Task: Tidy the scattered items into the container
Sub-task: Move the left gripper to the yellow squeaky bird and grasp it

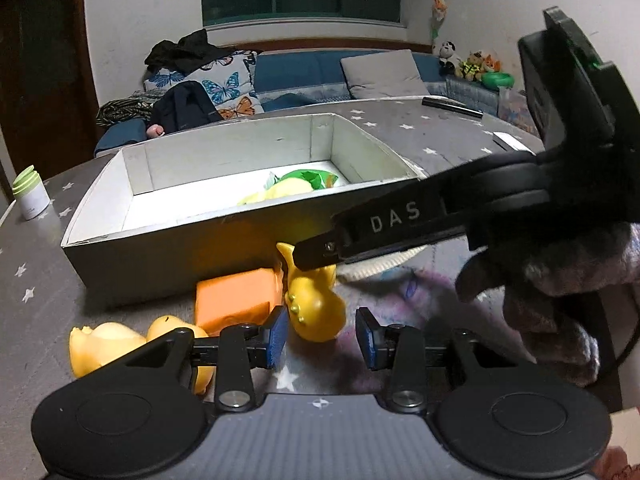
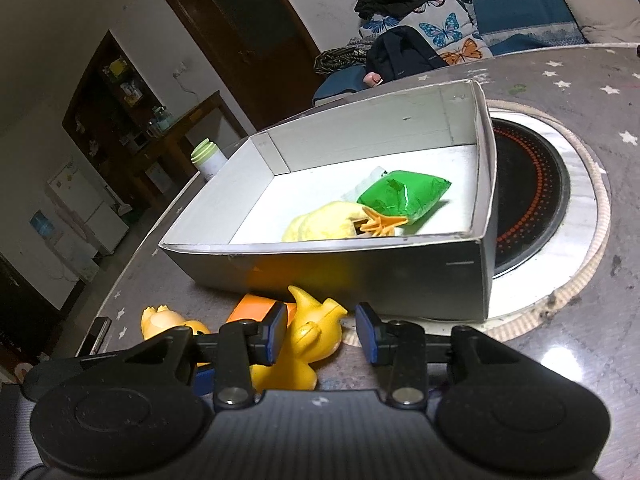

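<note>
Before box (image 2: 360,276): yellow toy (image 2: 314,322) between parted jaws of right gripper (image 2: 322,334); left gripper (image 1: 322,338) unclenched; orange block (image 1: 236,296) beside.

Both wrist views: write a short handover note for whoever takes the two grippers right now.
Left gripper: open, empty, low over the table, with the yellow toy just ahead of its pads.
Right gripper: open, jaws around the same yellow toy; one pad looks clear of it, so no grip yet.
Done: a green packet and a pale yellow soft item lie in the box.
Left: the yellow toy, the orange block and a pale yellow figure, all on the table by the box's near wall.
</note>
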### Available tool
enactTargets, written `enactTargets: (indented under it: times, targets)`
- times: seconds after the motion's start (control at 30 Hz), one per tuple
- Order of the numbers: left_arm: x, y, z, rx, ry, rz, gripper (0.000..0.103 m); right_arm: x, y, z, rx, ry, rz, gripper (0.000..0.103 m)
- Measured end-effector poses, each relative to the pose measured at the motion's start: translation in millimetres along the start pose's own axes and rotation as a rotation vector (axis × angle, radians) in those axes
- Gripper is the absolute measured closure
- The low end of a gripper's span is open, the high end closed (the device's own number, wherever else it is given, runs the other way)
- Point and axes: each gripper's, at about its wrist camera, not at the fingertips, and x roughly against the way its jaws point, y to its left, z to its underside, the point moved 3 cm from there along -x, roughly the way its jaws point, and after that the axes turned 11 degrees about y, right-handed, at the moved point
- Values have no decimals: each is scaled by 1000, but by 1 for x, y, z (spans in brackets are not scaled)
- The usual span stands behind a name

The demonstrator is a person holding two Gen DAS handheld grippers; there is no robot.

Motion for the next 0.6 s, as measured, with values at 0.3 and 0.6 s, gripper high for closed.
enactTargets:
  times: [0.3, 0.6]
  targets:
    - [-15, 4, -2, 40, 14, 18, 65, -10, 2, 0, -7, 14, -6, 65]
    - [-2, 5, 5, 67, -22, 43, 66, -1, 12, 7, 22, -11, 5, 67]
